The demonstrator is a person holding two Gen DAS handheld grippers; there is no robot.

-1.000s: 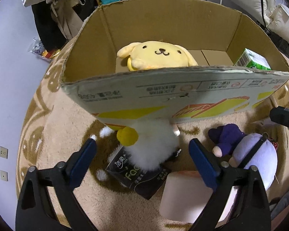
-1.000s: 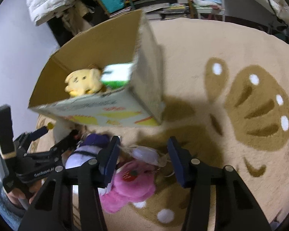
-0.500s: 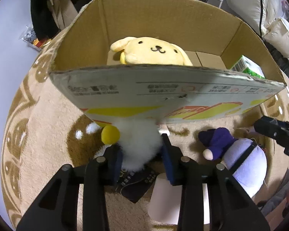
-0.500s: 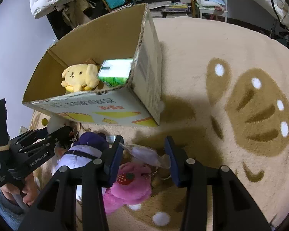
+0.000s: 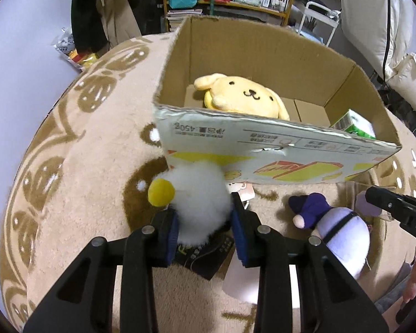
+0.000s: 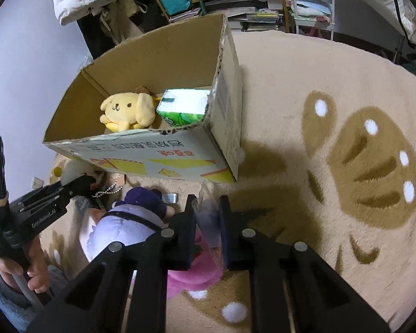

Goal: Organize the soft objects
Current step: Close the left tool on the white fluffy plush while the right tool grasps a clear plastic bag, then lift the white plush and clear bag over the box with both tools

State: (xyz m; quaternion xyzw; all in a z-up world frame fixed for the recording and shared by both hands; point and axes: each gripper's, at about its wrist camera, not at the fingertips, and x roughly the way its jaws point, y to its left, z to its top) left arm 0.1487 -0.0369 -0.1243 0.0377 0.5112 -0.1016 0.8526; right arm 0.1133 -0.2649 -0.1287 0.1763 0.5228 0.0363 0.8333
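Observation:
My left gripper (image 5: 203, 222) is shut on a white fluffy plush (image 5: 199, 191) with a yellow ball, held just in front of the cardboard box (image 5: 277, 149). Inside the box lie a yellow dog plush (image 5: 241, 94) and a green tissue pack (image 5: 352, 123). My right gripper (image 6: 208, 216) has its jaws closing on a clear plastic bag (image 6: 208, 208), and the pads press its sides. Under the bag lies a pink plush (image 6: 197, 269). A lavender plush (image 6: 124, 227) with a purple hat rests on the rug between the two grippers.
A black packet (image 5: 202, 252) and a pale block (image 5: 244, 280) lie beneath the white plush. The beige patterned rug (image 6: 332, 111) spreads to the right of the box. Shelves, hung clothes and a white jacket stand behind it. A hand (image 6: 36, 266) grips the left tool.
The left jaws shut on the white plush and carried it slightly up and along the box front. The right jaws narrowed from half open onto the plastic bag.

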